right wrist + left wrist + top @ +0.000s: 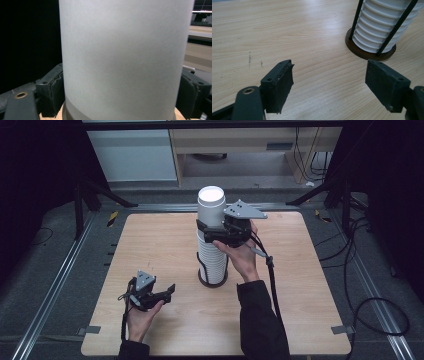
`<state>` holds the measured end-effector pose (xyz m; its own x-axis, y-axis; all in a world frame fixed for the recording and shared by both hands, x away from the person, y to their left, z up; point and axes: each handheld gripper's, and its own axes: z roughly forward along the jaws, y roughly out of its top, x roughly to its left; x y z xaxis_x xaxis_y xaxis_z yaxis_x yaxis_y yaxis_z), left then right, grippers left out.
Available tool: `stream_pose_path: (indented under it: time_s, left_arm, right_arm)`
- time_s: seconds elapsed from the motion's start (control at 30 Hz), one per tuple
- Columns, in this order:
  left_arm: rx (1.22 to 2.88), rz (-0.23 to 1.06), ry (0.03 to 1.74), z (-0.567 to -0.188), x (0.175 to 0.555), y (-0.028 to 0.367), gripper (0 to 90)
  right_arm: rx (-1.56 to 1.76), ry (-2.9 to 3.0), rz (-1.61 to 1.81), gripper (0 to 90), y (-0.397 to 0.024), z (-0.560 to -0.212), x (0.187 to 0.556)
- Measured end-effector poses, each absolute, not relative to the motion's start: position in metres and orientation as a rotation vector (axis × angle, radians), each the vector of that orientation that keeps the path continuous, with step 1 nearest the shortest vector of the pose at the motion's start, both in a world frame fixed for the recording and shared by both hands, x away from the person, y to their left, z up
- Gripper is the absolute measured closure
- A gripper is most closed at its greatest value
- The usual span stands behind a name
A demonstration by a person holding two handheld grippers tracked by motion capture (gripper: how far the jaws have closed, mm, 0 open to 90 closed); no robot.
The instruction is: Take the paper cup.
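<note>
Cup point(210, 206) at the top of a tall stack of white paper cups point(212, 257) sits clamped between the jaws of the right hand-held gripper point(216, 233), which presses on its wall from both sides near the upper part of the stack. The stack stands in a dark round holder point(212, 281) with thin black upright rods, near the middle of the desk point(150, 240). In the right gripper view the pale cup wall point(122, 57) runs between both pads point(53, 92), each touching it.

The left hand-held gripper point(161, 296) rests low on the desk, to the left of the holder and nearer the person, jaws spread wide with nothing between them (the left gripper view shows bare wood point(287, 30) in the gap point(329, 82) and the holder's base beyond).

The risk lies in the lift: nested cups cling, so a straight pull may bring two or more up together, or drag the whole stack and tip the light holder, since nothing braces it. Too hard a squeeze could crease the thin paper wall; too soft, and the cup slips free.
</note>
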<state>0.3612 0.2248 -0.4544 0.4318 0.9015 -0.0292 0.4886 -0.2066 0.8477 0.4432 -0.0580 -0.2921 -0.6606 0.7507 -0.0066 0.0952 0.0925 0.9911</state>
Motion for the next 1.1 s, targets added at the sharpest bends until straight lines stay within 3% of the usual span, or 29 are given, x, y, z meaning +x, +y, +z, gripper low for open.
stream_pose_path:
  time_s: [1.1]
  left_arm:
    - [1.839,0.610,1.174,-0.452,0.360,0.227,21.4]
  right_arm:
    - [0.754,1.770,1.640,13.8,-0.070,-0.235,0.435]
